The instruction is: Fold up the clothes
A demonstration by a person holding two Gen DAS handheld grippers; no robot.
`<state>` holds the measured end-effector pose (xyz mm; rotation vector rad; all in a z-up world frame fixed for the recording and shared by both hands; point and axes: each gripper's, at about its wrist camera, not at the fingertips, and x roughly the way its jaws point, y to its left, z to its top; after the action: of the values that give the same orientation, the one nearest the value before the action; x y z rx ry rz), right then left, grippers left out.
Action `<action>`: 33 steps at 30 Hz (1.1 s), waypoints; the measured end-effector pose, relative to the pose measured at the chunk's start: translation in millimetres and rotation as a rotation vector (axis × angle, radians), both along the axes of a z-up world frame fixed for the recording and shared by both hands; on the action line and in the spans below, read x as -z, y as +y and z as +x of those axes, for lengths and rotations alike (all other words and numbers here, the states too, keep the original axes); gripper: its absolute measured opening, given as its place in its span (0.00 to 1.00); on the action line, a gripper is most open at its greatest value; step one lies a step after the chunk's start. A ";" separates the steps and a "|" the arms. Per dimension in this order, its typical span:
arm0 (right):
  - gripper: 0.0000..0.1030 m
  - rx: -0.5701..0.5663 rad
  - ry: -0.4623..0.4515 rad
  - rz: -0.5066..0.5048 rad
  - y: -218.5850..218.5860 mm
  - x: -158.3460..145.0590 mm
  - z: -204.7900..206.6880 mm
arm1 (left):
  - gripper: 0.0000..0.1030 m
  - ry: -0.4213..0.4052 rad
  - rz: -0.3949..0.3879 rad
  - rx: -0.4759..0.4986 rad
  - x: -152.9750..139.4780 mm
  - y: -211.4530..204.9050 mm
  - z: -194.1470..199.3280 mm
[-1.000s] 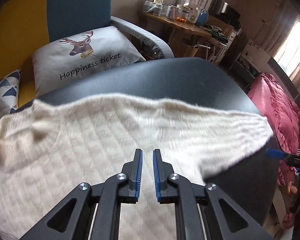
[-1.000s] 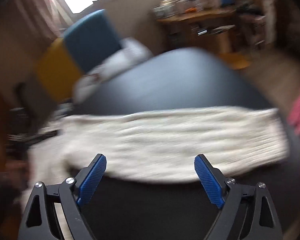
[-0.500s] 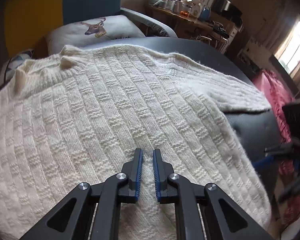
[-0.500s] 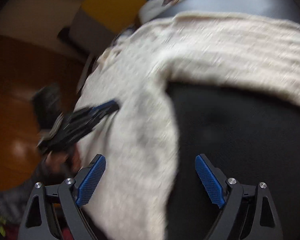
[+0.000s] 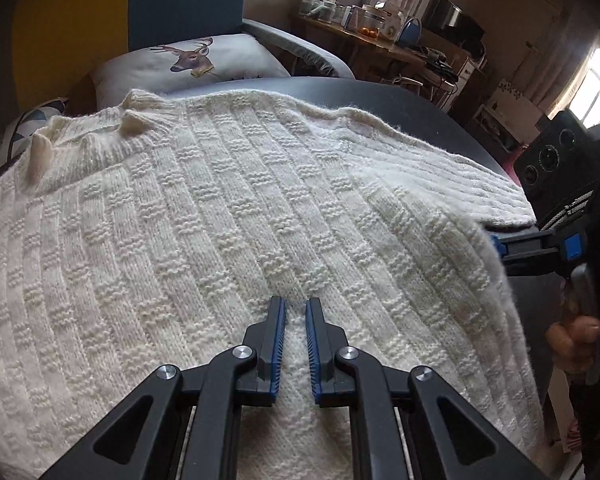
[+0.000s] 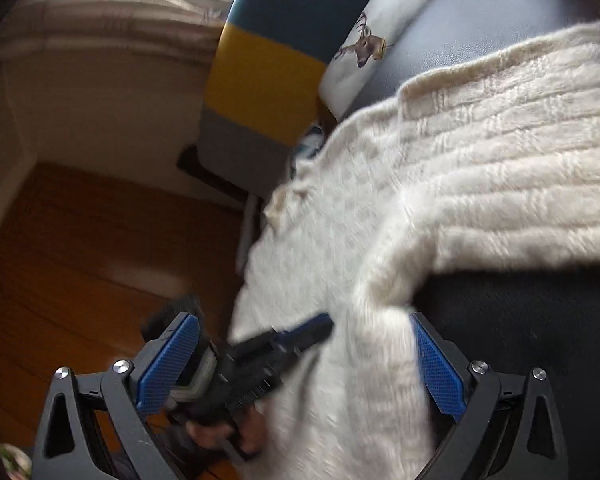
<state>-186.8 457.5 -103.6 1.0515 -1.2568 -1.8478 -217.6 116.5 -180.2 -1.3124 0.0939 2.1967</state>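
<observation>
- Dark table (image 5: 380, 96) carries the work, with a deer-print cushion (image 5: 188, 60) beyond its far edge.
- Cream knitted sweater (image 5: 220, 208), basket-weave pattern, lies spread flat over the table, its collar at the far left corner.
- Left gripper (image 5: 295, 340) sits on the sweater's near hem, jaws nearly together with knit between them.
- Right gripper (image 6: 304, 364) is spread wide, straddling the sweater's (image 6: 440, 168) side edge hanging off the table.

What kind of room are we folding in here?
Most likely a lived-in home room, living and dining in one. A sofa with a deer-print cushion sits behind the dark table holding the cream sweater, and a wooden side table carries jars and fruit.
</observation>
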 end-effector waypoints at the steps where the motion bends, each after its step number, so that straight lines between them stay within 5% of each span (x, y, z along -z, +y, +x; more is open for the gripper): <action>1: 1.00 -0.012 0.010 -0.067 0.9 -1.2 -0.1 | 0.09 0.000 -0.008 0.002 -0.5 2.4 -1.0; 4: 1.00 -0.028 0.066 -0.203 8.4 -9.1 10.9 | 0.09 -0.009 -0.038 0.011 -3.6 8.8 -7.3; 6: 1.00 0.007 0.058 -0.122 21.6 -13.2 23.5 | 0.09 -0.009 -0.026 0.035 -7.9 19.7 -7.9; 13: 1.00 0.140 0.020 0.627 74.6 -57.0 33.7 | 0.09 -0.004 0.041 0.130 -24.8 62.8 -7.5; 16: 1.00 0.136 -0.048 0.892 86.4 -50.8 12.8 | 0.09 -0.002 0.070 0.171 -32.1 81.2 -7.4; 20: 0.99 0.087 -0.154 1.224 100.4 -22.4 -13.9 | 0.09 -0.045 -0.034 0.269 -4.7 105.9 3.8; 30: 1.00 0.149 -0.094 1.298 139.6 -17.4 -19.3 | 0.10 0.031 -0.162 0.458 -4.1 124.6 25.2; 33: 1.00 0.153 -0.092 1.309 145.9 -18.5 -18.1 | 0.09 -0.046 -0.100 0.506 -6.4 120.6 16.2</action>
<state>-204.9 603.4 -85.1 1.6728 0.0240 -2.7873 -201.4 237.1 -173.7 -1.2284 0.4704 1.7484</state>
